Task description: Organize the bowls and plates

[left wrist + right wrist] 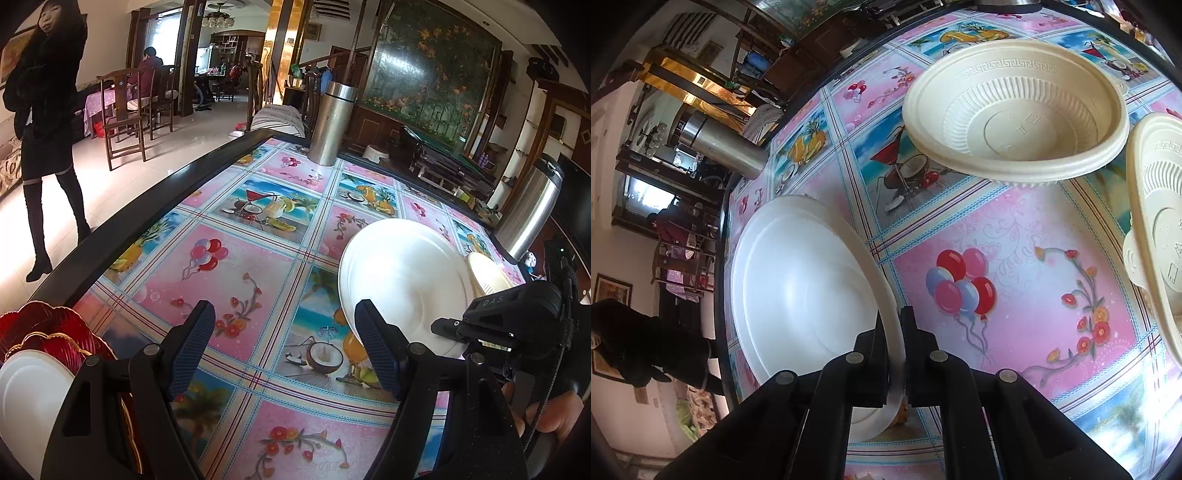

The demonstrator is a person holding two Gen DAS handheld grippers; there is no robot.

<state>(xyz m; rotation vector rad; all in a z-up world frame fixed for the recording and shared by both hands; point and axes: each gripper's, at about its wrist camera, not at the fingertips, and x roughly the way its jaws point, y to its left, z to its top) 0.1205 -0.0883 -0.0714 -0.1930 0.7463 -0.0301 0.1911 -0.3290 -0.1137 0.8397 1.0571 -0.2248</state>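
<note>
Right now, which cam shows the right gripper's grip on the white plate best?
Right wrist view: the right gripper is shut on the rim of the white plate, both fingers visibly pinching the edge. Left wrist view shows the same plate tilted, the gripper body at its edge, but not the pads.

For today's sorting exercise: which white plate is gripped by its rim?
The white plate clamped by the right hand-held gripper; the other white plate rests on red dishes.

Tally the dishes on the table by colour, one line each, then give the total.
White plates: 2, one clamped at its rim in the right claw, one stacked on the red plate.
Red plates: 1.
Cream bowls: 2, one farther off, one at the view's edge.
Total: 5 dishes.
</note>
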